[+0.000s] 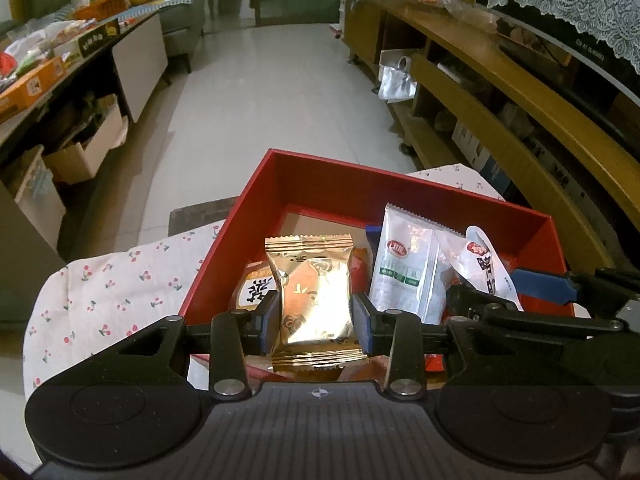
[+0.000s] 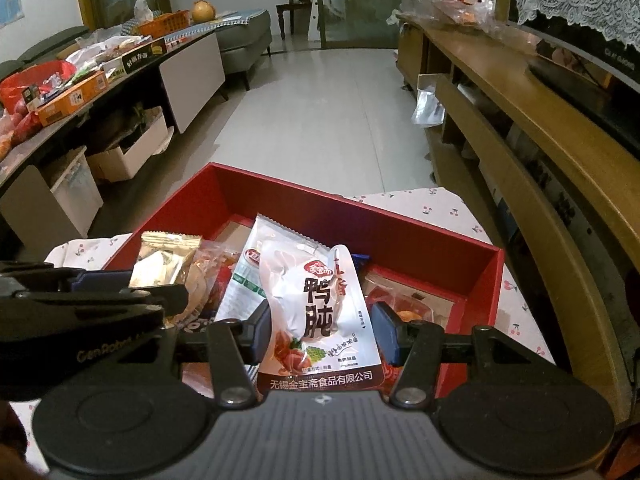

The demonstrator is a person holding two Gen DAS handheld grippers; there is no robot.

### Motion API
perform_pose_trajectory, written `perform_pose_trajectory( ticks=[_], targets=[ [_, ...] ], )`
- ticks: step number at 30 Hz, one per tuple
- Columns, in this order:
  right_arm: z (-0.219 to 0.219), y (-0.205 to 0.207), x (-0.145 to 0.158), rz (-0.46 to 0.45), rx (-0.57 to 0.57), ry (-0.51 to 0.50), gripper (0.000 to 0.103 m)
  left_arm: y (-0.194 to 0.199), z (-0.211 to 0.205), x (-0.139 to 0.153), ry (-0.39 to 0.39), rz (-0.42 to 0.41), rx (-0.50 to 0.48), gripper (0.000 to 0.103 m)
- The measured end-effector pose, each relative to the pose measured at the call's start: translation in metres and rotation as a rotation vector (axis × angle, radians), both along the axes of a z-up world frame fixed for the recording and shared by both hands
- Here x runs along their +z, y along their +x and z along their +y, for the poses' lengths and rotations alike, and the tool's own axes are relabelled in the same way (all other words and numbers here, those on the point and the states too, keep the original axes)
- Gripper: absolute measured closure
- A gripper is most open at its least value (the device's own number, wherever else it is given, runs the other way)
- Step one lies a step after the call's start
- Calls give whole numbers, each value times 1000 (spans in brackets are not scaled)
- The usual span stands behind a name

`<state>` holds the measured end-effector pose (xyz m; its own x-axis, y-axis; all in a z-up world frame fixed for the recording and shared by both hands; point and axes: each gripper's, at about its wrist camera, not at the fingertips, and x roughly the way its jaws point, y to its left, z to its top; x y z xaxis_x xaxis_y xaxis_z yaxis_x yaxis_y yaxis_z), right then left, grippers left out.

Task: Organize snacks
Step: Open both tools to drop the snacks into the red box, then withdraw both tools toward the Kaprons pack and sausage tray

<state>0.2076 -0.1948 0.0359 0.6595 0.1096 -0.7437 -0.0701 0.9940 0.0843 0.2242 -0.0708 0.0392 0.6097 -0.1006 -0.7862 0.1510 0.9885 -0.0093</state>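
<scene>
Living room, tiled floor, cluttered sideboard on the left, wooden TV shelf on the right. Up close sits a small table under a cherry-print cloth [image 1: 120,292] with a red box [image 1: 360,184] on top.

The left gripper [image 1: 316,320] has its blue pads pressed on both sides of a gold foil packet [image 1: 314,292], held upright over the near left part of the box. The right gripper [image 2: 320,332] holds a white duck-gizzard pouch [image 2: 316,312] between its pads; the left pad is touching, while contact on the right side is hard to confirm, so the grip looks loose. The pouch hangs over the box's near middle.

A white-green sachet [image 1: 404,268], an orange-wrapped snack [image 2: 412,304] and some other packs already lie inside. The far part of the box floor is bare.

Judged progress: late. Most snacks are boxed, these two remain to be set down, and no loose snacks are visible on the cloth.
</scene>
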Motion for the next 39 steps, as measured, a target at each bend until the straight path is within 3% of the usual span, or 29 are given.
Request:
perform_pose_trajectory(
  ticks=[9,26,39],
  targets=[
    [-1,2,-6,23,-8,-17,35,-1,-1,-2,9,6,0,52],
    [-5,-5,7,-17,-29,-10,28,-10,7,9,-20,-11,14,40],
    [8,-61,21,-29,48,-36,25,-55,23,17,-38,-3,7,37]
  ],
)
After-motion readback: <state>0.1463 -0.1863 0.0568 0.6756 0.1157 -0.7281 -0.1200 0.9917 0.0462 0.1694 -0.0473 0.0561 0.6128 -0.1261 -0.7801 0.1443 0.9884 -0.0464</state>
